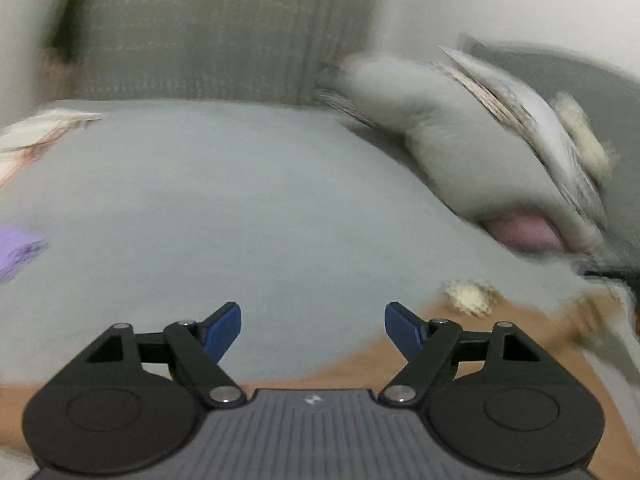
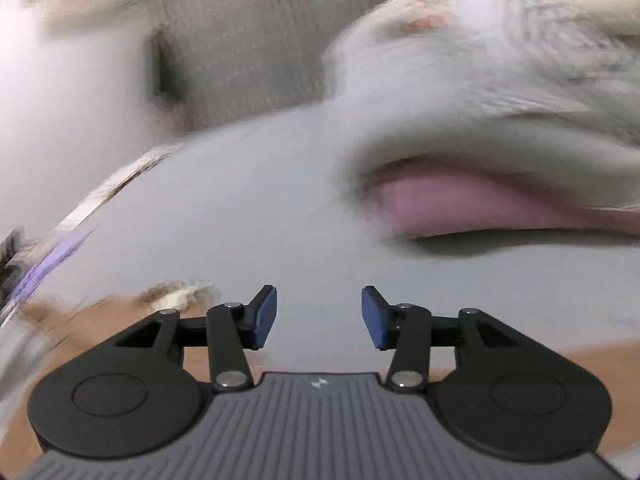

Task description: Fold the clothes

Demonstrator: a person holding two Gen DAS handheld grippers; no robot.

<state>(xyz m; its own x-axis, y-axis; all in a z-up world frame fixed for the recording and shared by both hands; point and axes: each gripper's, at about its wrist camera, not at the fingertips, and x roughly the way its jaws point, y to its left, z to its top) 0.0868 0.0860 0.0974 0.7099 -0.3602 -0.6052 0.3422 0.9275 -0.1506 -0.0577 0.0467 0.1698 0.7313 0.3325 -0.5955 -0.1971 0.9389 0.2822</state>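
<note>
1. The left gripper [image 1: 313, 330], black-armed with blue pads, has its jaws spread wide and grips nothing; it hovers over a smooth pale grey-blue cloth [image 1: 224, 216] spread flat across the surface.
2. The right gripper [image 2: 319, 317] is likewise released, jaws apart and empty, above the same pale cloth [image 2: 240, 208].
3. A tan-brown garment [image 1: 460, 344] with a fluffy cream patch [image 1: 468, 296] lies at the cloth's near edge, just right of the left gripper; in the right wrist view it [image 2: 116, 328] shows beside the left finger.
4. A rumpled grey-white heap of fabric with a pink inner layer [image 2: 460, 204] sits on the cloth ahead and to the right, blurred.
5. A grey ribbed upholstered backrest [image 1: 224, 40] stands behind.
</note>
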